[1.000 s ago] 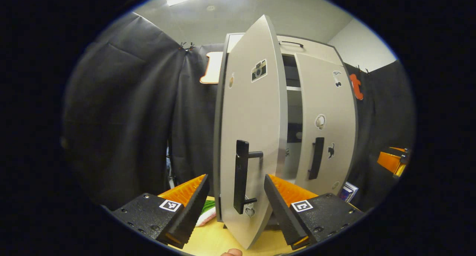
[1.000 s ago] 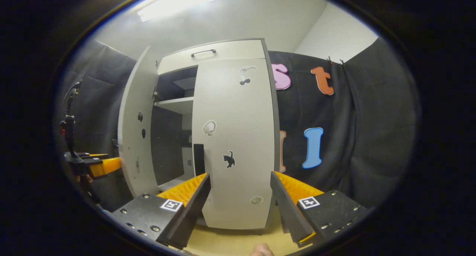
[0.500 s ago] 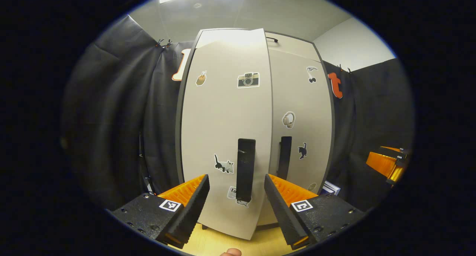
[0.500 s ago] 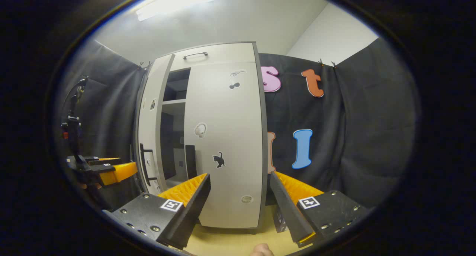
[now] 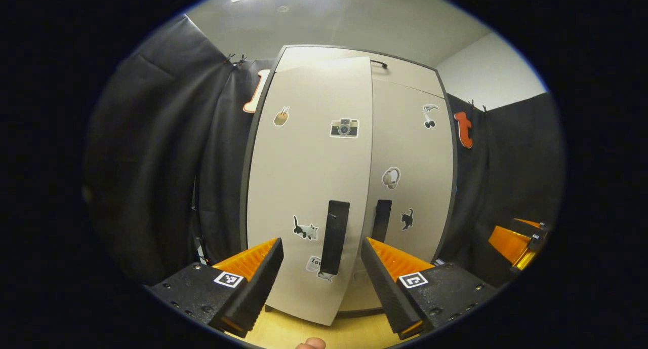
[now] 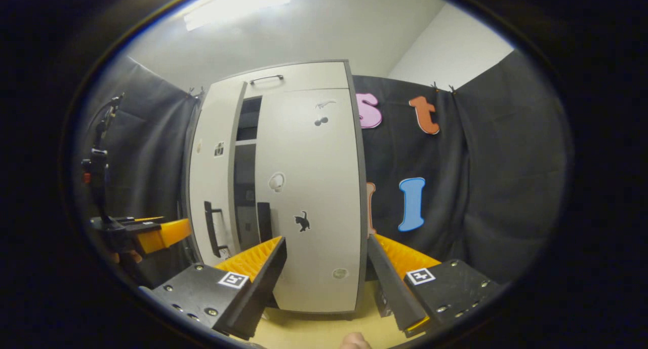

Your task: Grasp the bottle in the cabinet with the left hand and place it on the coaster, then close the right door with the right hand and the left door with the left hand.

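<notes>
The grey cabinet stands straight ahead. Its left door point(image 5: 309, 177) is swung almost shut, and its black handle point(image 5: 336, 236) shows between the fingers of my left gripper point(image 5: 320, 245), which is open and holds nothing. The right door point(image 5: 412, 151) lies flat against the cabinet. In the right gripper view the left door point(image 6: 215, 187) leaves a narrow dark gap point(image 6: 246, 187) beside the shut right door point(image 6: 309, 187). The left gripper point(image 6: 162, 232) sits close to that door's outer face. My right gripper point(image 6: 326, 240) is open and empty in front of the right door.
The cabinet stands on a yellow wooden tabletop point(image 6: 309, 328). A drawer with a thin handle point(image 6: 266, 78) tops the cabinet. Black cloth walls close in on both sides. The right gripper point(image 5: 514, 240) hangs off to the cabinet's right.
The left door has swung from wide open to almost shut, with the left gripper following it. The gap narrowed. The right gripper has barely moved.
</notes>
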